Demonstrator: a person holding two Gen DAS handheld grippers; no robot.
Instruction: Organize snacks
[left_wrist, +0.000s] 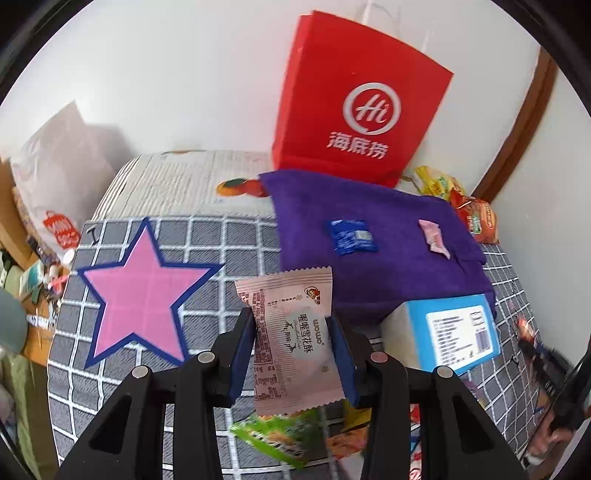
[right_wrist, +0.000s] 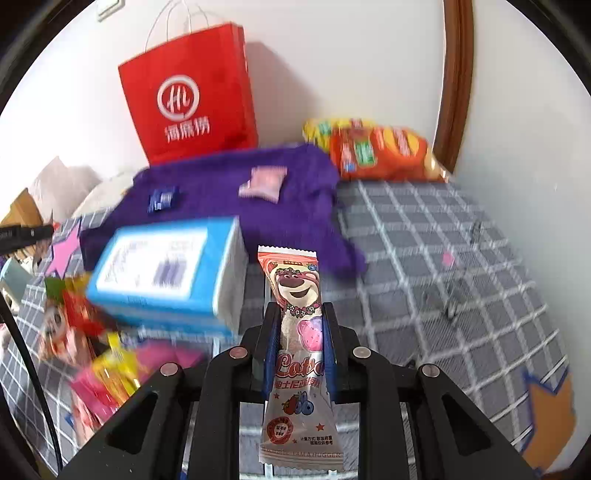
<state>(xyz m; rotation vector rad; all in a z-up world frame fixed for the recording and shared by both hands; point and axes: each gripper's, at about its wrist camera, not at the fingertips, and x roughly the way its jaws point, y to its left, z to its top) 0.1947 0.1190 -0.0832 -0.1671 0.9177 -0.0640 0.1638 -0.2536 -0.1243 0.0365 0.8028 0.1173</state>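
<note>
— Two snacks are up off the bed with us right now. Our left gripper (left_wrist: 291, 332) is clamped on a pale pink snowflake-pastry packet (left_wrist: 291, 332), pads pressing its two long edges, the packet standing upright between them above the grey checked bedspread (left_wrist: 229, 236).

— And our right gripper (right_wrist: 300, 332)?

— Its jaws are closed tight on a long Lotso bear packet (right_wrist: 297, 288), pinched around the middle; the bear's face sticks out past the fingertips and the tail of the wrapper hangs back toward the camera.

— What do we see just beyond them?

— A blue box with a white label (left_wrist: 448, 332) lies just right of the pastry packet, at the near edge of a purple towel (left_wrist: 388, 266). On that towel lie a small blue packet (left_wrist: 352, 236) and a small pink packet (left_wrist: 434, 236), apart from each other.

— Further out?

— A red paper bag (left_wrist: 354, 96) stands at the towel's far edge against the white wall. Orange and yellow snack bags (right_wrist: 373, 151) lie in the corner beside it. A loose heap of bright wrappers (right_wrist: 92, 347) lies near the box, blurred in the right wrist view, so we cannot read them. A pink star (left_wrist: 147, 291) is printed on the bedspread to the left.
</note>
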